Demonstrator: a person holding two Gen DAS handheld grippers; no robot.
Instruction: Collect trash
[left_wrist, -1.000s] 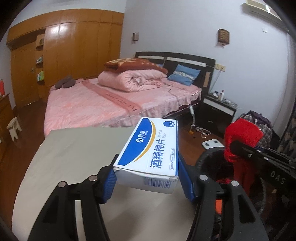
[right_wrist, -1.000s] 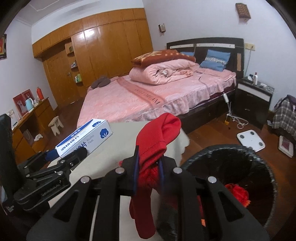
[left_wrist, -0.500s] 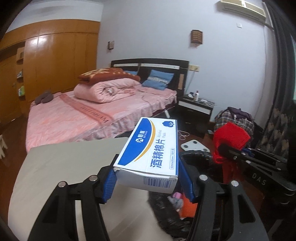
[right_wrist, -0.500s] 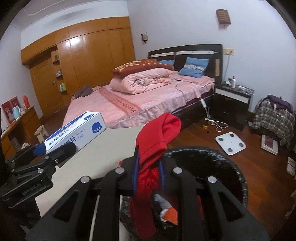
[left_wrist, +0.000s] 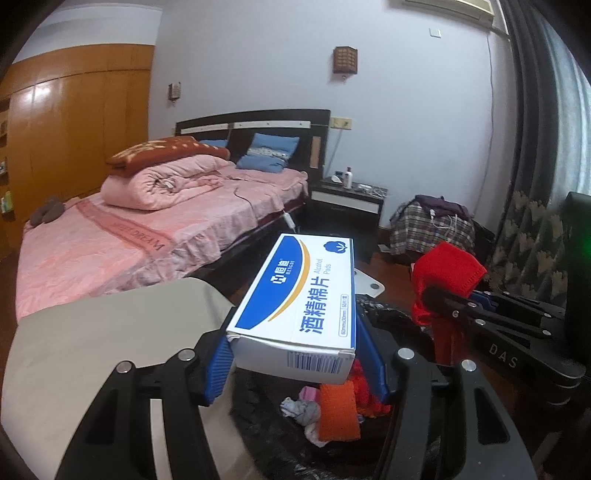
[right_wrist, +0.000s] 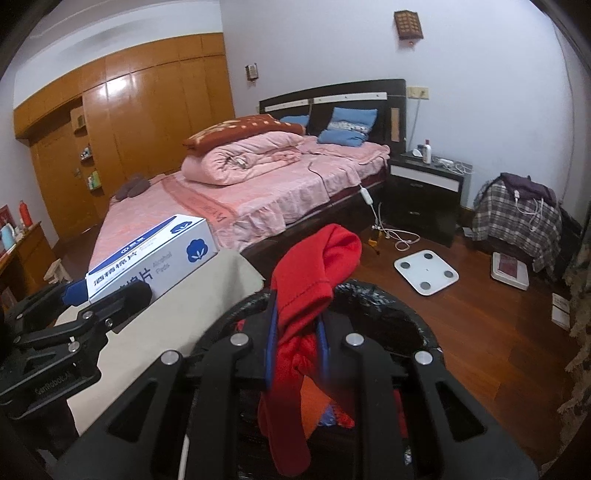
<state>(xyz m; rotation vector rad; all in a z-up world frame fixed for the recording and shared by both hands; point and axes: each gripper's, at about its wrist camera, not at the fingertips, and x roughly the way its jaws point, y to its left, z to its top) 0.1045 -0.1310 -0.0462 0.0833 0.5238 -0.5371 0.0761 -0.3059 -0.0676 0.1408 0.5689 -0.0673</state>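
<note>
The left gripper (left_wrist: 295, 363) pinches a blue-and-white box of alcohol pads (left_wrist: 301, 299) between its blue pads (left_wrist: 218, 363), one pad pressed against each long side; the box lies roughly level, its printed top facing up and its barcoded end toward the camera. The box hangs above the near part of a black-lined trash bin (left_wrist: 388, 332), beside the beige table (left_wrist: 103, 350); in the bin below it lie an orange piece (left_wrist: 338, 410), crumpled pale scraps (left_wrist: 301, 410) and some red material. In the right wrist view the same box (right_wrist: 155, 254) appears at the left, held in the left gripper (right_wrist: 105, 295) over the table edge (right_wrist: 155, 332).

The right gripper (right_wrist: 295, 354) has its jaws nearly together, clamping a red cloth (right_wrist: 314, 280); the cloth bunches up above the fingers and droops in a long fold beneath them. It hangs over the bin (right_wrist: 406, 310), whose round black rim curves behind and around the gripper. From the left wrist view the red cloth (left_wrist: 447, 269) shows at the right, gripped at the tip of the right gripper (left_wrist: 439, 299), just beyond the box.

Behind stand a bed with pink bedding (right_wrist: 258, 184), a dark nightstand (right_wrist: 424, 192), a white bathroom scale (right_wrist: 424, 271) on the wooden floor, and a wooden wardrobe (right_wrist: 147, 129) along the far wall.
</note>
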